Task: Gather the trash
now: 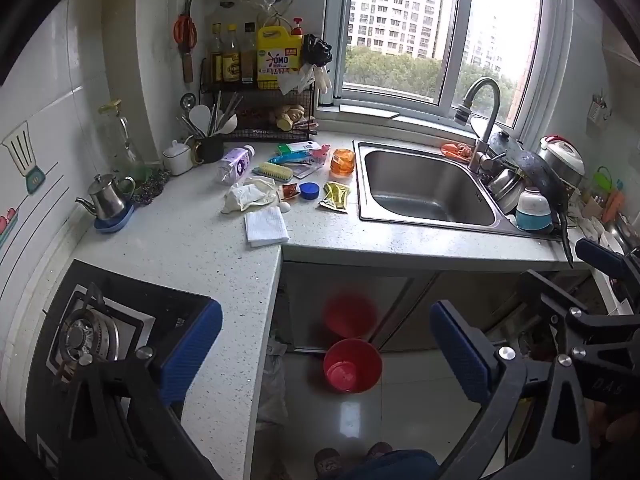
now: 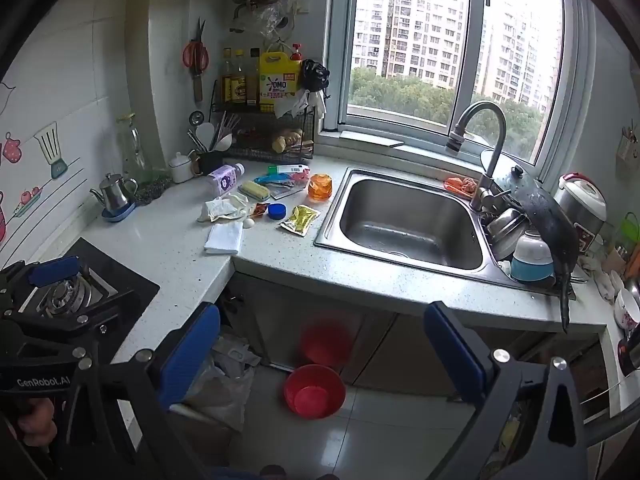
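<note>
Here the left gripper (image 1: 326, 350) and right gripper (image 2: 322, 354) both hang over the floor, jaws spread wide and empty. The trash lies on the tabletop (image 2: 168, 240) left of the sink (image 2: 408, 224): a yellow packet (image 2: 300, 220) with its long axis running diagonally toward the sink, a crumpled tissue (image 2: 222, 209) and a blue cap (image 2: 277, 211). A red bin (image 2: 315, 391) stands below.
</note>
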`<state>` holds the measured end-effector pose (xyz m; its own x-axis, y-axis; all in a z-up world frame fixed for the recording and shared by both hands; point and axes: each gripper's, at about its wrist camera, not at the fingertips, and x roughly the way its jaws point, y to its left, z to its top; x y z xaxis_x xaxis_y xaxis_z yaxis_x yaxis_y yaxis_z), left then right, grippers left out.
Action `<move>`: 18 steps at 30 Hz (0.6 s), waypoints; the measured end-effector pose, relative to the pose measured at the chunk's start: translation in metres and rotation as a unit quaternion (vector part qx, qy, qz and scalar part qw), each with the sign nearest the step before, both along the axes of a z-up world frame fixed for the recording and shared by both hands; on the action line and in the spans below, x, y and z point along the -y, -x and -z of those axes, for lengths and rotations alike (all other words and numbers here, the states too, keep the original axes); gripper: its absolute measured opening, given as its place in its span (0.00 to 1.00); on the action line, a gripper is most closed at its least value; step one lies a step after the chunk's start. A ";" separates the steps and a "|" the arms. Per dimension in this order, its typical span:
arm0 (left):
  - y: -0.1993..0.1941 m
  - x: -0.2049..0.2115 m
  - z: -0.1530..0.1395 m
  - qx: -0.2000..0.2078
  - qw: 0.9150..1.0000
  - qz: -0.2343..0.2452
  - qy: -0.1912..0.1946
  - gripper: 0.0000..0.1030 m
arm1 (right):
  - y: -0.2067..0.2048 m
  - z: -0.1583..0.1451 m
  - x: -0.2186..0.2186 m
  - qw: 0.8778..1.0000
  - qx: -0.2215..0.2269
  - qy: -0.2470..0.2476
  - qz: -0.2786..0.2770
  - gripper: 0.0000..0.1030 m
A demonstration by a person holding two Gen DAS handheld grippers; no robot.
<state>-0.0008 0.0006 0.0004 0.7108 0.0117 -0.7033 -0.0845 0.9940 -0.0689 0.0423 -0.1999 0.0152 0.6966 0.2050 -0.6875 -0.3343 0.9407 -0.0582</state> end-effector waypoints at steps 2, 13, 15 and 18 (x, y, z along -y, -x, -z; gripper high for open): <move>0.001 0.001 0.000 0.000 1.000 -0.003 -0.002 1.00 | 0.001 0.000 0.000 1.000 -0.002 -0.001 -0.001 1.00; 0.002 -0.002 0.002 -0.008 1.000 0.004 0.001 1.00 | 0.002 0.003 0.000 1.000 -0.008 -0.003 0.002 1.00; 0.002 -0.002 0.003 -0.010 1.000 0.005 0.002 1.00 | 0.004 0.003 0.001 1.000 -0.008 -0.002 0.002 1.00; 0.002 -0.002 0.002 -0.011 1.000 0.007 0.002 1.00 | 0.001 0.003 0.000 1.000 -0.013 -0.001 0.003 1.00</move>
